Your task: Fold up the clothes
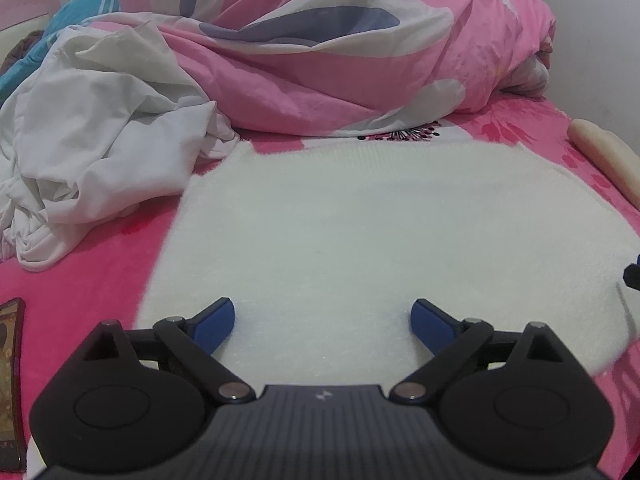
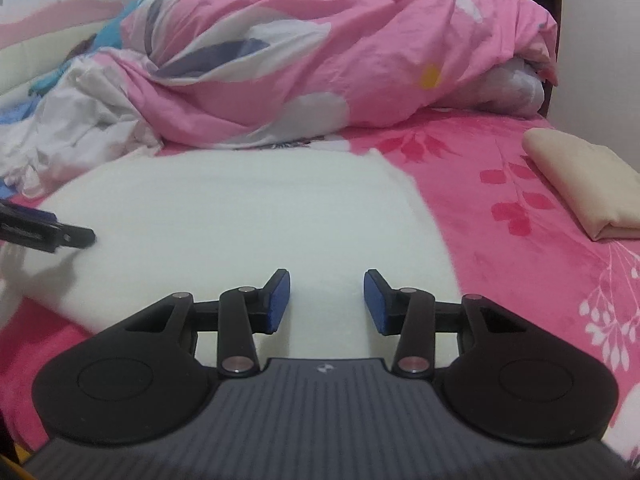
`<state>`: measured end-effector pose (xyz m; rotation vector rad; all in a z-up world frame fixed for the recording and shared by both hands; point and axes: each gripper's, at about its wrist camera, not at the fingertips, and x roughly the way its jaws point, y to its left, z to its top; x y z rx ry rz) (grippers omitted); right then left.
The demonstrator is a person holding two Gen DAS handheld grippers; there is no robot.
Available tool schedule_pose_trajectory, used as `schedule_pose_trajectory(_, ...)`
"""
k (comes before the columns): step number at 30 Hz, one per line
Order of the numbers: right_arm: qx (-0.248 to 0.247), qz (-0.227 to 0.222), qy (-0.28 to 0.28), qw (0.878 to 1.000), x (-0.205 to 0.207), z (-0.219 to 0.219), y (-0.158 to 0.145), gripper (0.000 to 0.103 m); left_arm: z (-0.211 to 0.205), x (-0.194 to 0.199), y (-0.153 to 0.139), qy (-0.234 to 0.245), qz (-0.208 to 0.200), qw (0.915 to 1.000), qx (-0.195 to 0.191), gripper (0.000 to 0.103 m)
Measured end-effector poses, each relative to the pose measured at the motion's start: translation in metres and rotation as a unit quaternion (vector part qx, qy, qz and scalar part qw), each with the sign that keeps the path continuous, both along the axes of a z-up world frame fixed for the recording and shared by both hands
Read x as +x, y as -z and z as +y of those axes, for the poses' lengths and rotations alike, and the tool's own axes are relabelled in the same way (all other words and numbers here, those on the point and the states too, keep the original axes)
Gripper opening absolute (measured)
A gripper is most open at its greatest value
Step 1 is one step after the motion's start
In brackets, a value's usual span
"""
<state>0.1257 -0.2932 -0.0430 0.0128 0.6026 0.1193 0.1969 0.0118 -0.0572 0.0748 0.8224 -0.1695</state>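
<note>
A white fluffy knitted garment (image 1: pixel 360 232) lies spread flat on the pink flowered bed sheet (image 1: pixel 92 280). My left gripper (image 1: pixel 324 320) hovers over its near part with the blue pads far apart and nothing between them. In the right wrist view the same garment (image 2: pixel 240 208) fills the middle. My right gripper (image 2: pixel 326 296) stands over its near right part, its jaws partly apart with only the fabric's surface showing in the gap. The left gripper's finger (image 2: pixel 48 232) reaches in from the left over the garment. A black tip of the right gripper (image 1: pixel 632 276) shows at the right edge.
A crumpled white cloth (image 1: pixel 92 140) lies heaped at the left. A bulky pink duvet (image 1: pixel 320 60) lies across the far side of the bed. A folded beige cloth (image 2: pixel 580 188) rests at the right edge. A dark flat object (image 1: pixel 10 360) lies at the near left.
</note>
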Motion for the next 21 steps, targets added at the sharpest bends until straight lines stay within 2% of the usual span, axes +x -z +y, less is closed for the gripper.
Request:
schedule_pose_trajectory(4,0.0,-0.009,-0.033,0.999,-0.007,0.019,-0.002,0.04,-0.001,0.0,0.001,-0.001,-0.001,1.0,0.002,0.097)
schedule_pose_trajectory(10,-0.034,0.006,-0.057,0.998,-0.011,0.037,0.009,0.041,-0.002,0.001,0.001,-0.003,-0.001,1.0,0.005,0.097)
schedule_pose_trajectory(13,-0.052,0.019,-0.041,0.998,-0.016,0.031,0.017,0.043,-0.002,0.001,0.002,-0.002,-0.001,1.0,0.006,0.098)
schedule_pose_trajectory(21,-0.04,0.016,-0.01,0.999,-0.031,0.012,0.008,0.044,-0.003,0.002,0.002,-0.007,0.0,1.0,0.006,0.099)
